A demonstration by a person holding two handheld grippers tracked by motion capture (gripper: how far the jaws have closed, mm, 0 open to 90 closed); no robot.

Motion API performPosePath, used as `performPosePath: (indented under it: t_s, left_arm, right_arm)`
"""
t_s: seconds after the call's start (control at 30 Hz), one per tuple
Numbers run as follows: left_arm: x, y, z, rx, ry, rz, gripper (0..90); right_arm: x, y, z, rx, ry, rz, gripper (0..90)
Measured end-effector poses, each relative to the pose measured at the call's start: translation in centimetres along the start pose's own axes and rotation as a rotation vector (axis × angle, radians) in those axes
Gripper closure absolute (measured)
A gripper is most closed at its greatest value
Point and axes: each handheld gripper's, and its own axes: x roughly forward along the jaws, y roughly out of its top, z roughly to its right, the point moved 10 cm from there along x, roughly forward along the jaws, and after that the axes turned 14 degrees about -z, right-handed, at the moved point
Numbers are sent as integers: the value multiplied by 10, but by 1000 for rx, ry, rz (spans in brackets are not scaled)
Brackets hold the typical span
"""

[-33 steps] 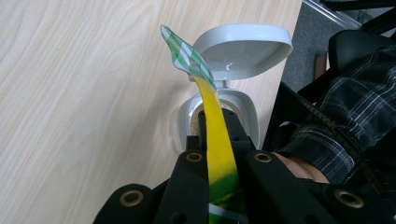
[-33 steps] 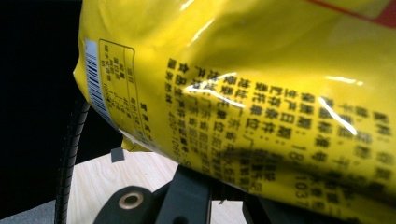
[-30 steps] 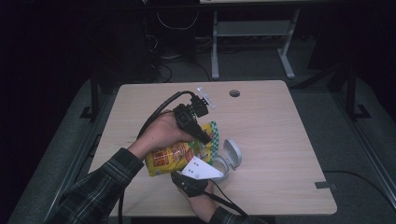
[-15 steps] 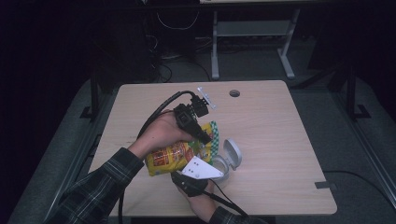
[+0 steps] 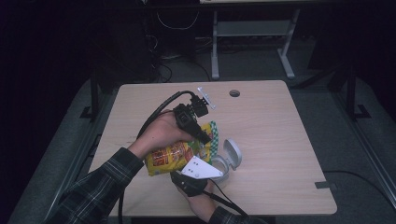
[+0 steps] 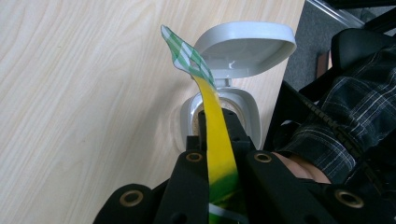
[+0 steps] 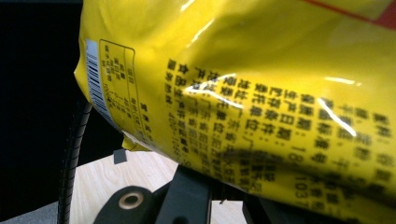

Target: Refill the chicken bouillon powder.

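Both grippers' fingers pinch the yellow snack bag [image 5: 175, 156] above the open grey container [image 6: 224, 105].

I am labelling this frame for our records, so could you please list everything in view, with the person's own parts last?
snack bag: one, yellow with red print and a green-checked top edge, above the table's near middle, clamped by both grippers
container: one, light grey, hinged lid open, on the table beside the bag
table: one, light wood, round hole near its far edge
frame: one, grey metal, on the floor beyond the table
left hand-held gripper: one, black, shut on the bag's top edge
right hand-held gripper: one, black, shut on the bag's lower part
sleeves: dark plaid, near edge
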Motion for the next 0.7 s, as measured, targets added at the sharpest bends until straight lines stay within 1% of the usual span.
performPosePath:
  t_s: [0.7]
  left_arm:
    - [0, 0, 0, 3, 5, -8, 900]
  right_arm:
    - [0, 0, 0, 6, 3, 2, 898]
